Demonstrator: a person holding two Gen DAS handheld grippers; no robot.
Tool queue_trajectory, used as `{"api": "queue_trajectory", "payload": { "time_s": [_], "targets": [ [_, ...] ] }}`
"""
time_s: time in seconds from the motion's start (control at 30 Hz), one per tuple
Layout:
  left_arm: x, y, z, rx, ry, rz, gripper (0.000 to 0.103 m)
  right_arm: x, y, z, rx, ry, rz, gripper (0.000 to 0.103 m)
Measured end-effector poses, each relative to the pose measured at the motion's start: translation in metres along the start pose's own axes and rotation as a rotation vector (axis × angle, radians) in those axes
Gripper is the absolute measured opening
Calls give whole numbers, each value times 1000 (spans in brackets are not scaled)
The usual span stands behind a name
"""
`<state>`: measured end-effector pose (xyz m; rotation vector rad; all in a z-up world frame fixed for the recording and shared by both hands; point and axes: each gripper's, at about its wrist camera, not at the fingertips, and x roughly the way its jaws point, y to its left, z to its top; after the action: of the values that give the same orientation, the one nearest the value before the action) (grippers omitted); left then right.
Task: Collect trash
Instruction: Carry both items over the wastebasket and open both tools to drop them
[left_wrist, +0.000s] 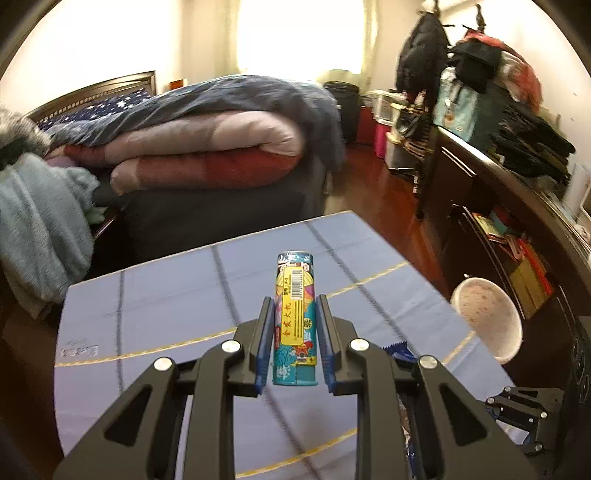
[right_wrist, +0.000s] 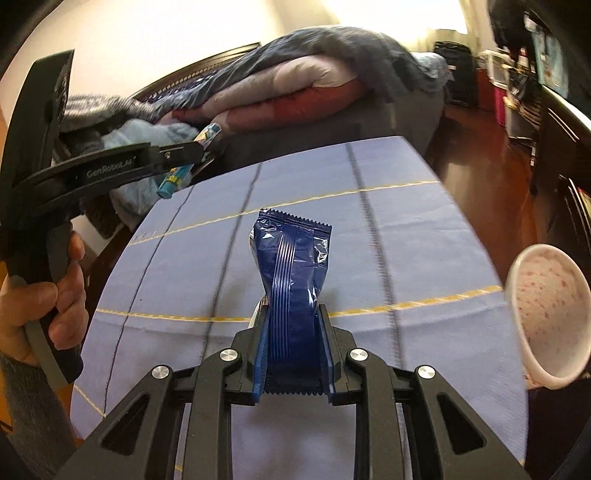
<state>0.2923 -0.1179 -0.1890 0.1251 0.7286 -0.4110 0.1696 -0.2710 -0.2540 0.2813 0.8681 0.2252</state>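
- The blue wrapper (right_wrist: 291, 273) is pinched at its lower half by the right gripper (right_wrist: 292, 321), with its crimped top end standing free above the blue tablecloth (right_wrist: 406, 236) and not touching it.
- The teal tube (left_wrist: 295, 317) is clamped between the blue pads of the left gripper (left_wrist: 294, 314), likewise lifted off the tablecloth; in the right wrist view the same tube (right_wrist: 173, 182) pokes out beyond the left tool, out past the cloth's far-left edge.
- Both tools are therefore clenched on trash, one piece each, and I judge the step in hand to be carrying the pieces to a bin.
- The white bowl-shaped container (right_wrist: 546, 314) at the tablecloth's right edge looks the likely drop spot, though I cannot tell its purpose for certain; it tilts toward the cloth, with a speckled pink inside.
- To do this well: keep each grip firm until the piece is over the container's mouth, bring the wrapper first since it is nearer, and let go only one side at a time.
- The wrapper is limp and slick, so it may slide out if squeezed loosely.
- The person's hand (right_wrist: 55, 295) and the left tool sit left of the tablecloth; crossing arms over it risks a knock.
- Beyond the cloth's far edge lie the bed with folded quilts (left_wrist: 207, 147); right of it, a dark cluttered shelf (left_wrist: 517, 229).
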Motion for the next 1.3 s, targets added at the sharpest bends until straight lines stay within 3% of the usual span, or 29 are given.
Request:
{"api": "queue_trajectory", "payload": {
  "time_s": [0.93, 1.3],
  "targets": [
    [68, -266, 19, 261, 46, -368, 23, -106, -211, -33, 382, -178, -306, 24],
    [107, -323, 8, 299, 109, -438, 23, -114, -266, -41, 470, -197, -395, 24]
  ]
}}
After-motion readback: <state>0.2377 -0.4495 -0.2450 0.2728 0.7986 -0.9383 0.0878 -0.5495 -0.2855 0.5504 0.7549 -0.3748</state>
